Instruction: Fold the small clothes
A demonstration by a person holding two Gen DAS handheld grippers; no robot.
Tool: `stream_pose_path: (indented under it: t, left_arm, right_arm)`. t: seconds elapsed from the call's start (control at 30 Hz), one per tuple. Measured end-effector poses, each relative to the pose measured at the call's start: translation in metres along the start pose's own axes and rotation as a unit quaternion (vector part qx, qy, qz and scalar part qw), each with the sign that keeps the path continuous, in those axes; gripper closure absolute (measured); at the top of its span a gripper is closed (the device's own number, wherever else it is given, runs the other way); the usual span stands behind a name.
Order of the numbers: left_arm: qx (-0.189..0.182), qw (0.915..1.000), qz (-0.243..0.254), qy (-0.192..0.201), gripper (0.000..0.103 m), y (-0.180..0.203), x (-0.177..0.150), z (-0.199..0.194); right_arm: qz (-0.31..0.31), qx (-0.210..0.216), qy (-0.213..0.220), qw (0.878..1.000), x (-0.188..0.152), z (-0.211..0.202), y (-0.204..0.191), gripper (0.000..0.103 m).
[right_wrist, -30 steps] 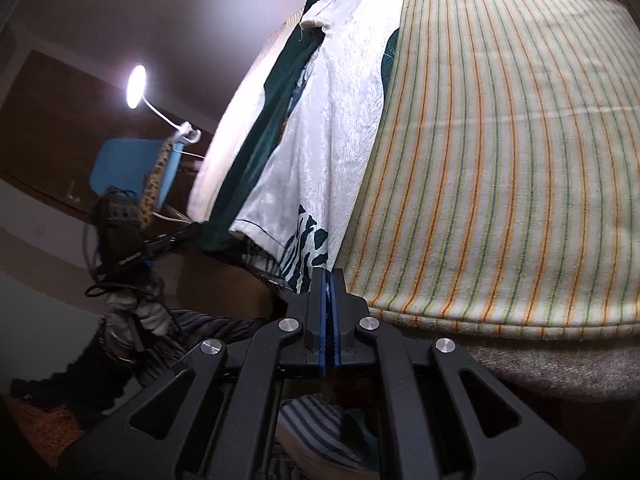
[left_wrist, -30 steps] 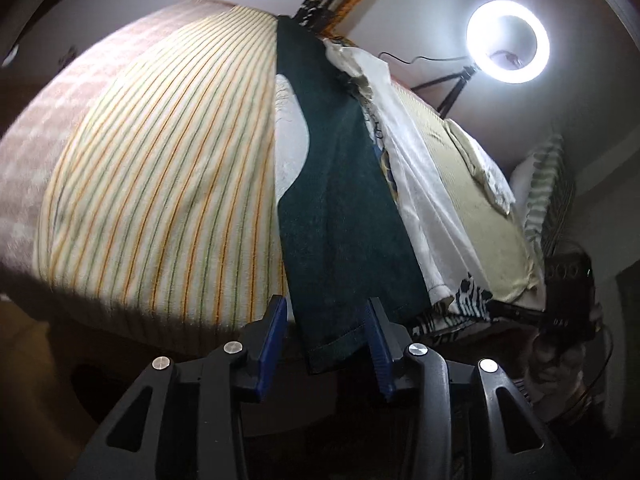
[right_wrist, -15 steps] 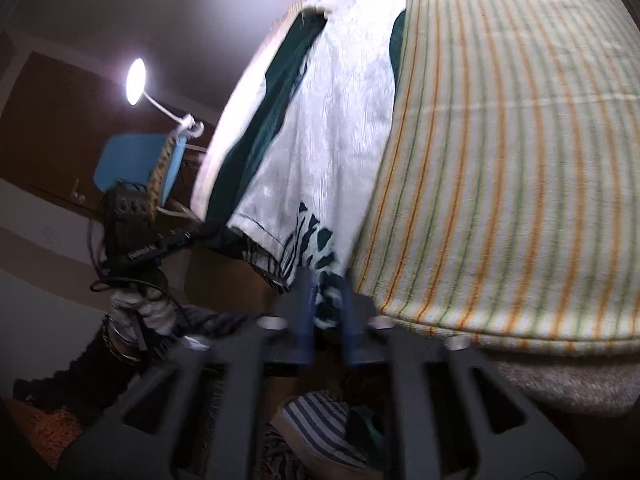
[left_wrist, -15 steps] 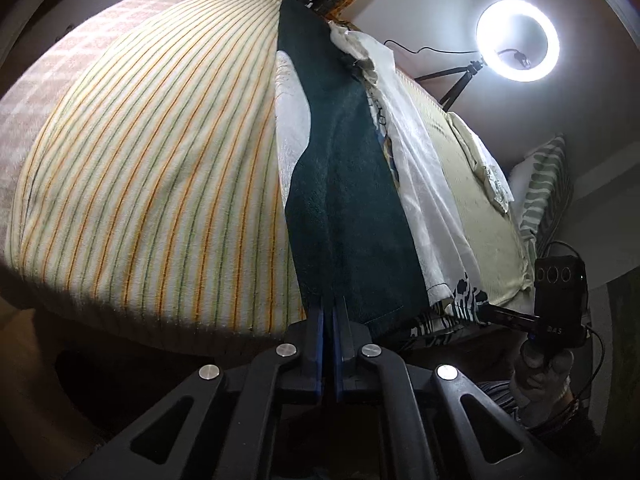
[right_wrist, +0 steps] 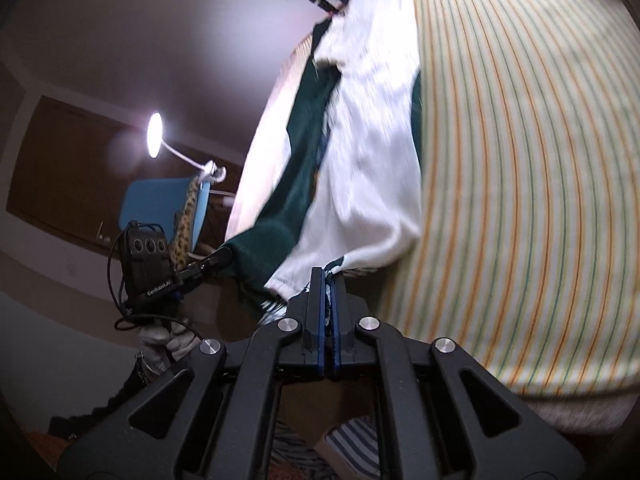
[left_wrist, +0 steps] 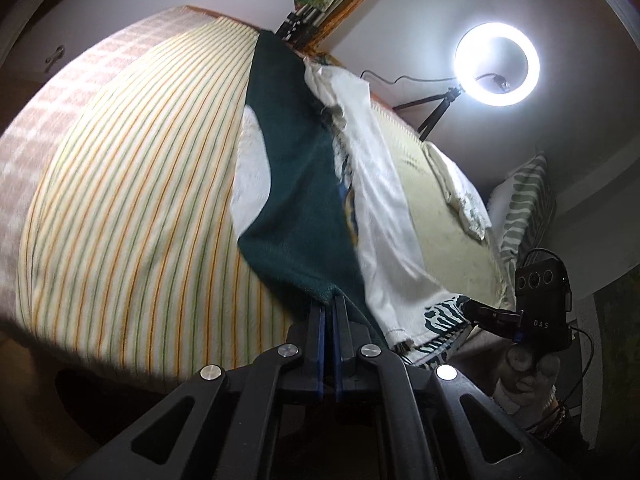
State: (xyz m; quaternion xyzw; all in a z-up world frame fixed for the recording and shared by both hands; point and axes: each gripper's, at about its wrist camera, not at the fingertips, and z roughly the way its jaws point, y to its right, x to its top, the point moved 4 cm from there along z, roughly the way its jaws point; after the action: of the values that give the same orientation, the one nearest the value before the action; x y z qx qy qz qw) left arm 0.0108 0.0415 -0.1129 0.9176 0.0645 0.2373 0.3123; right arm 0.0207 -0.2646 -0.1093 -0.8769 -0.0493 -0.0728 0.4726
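Note:
A small garment, dark green [left_wrist: 296, 196] with a white panel [left_wrist: 384, 192] and a zebra-print hem [left_wrist: 442, 316], lies lengthwise on a striped bed sheet [left_wrist: 132, 208]. My left gripper [left_wrist: 329, 304] is shut on the green hem at the near bed edge and lifts it. My right gripper [right_wrist: 325, 280] is shut on the white and zebra-print hem [right_wrist: 352, 216]; the green half [right_wrist: 288, 200] shows to its left. Each gripper shows in the other's view, the right one [left_wrist: 484, 314] and the left one [right_wrist: 208, 264].
A ring light [left_wrist: 496, 65] on a tripod stands beyond the bed. A folded pale cloth [left_wrist: 460, 192] and a striped pillow [left_wrist: 524, 204] lie at the bed's far side. A blue chair [right_wrist: 164, 208] and lamp [right_wrist: 154, 135] stand to the left.
My left gripper closed on the green hem and raised it. My right gripper opened briefly, then shut on the white and zebra hem. The garment's near edge has lifted off the bed.

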Motion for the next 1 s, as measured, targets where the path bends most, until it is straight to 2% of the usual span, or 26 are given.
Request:
stream_pose_path:
  t: [0.33,0.77,1.0]
  left_arm:
    - [0.012,0.9995,-0.004,0.031,0.103,0.005,0.07,0.01]
    - [0.048,0.9977,-0.037,0.031,0.103,-0.027,0.146,0.057]
    - [0.058,0.9967,-0.052,0.025,0.103,-0.042,0.172,0.08]
  right_arm:
    - [-0.007,-0.03,0.041,0.999,0.071,-0.007,-0.015,0.099]
    - [0.046,-0.053,0.053,0.996,0.156,0.037,0.031,0.099]
    - [0.061,-0.069,0.049,0.995,0.181,0.06,0.045,0.099]
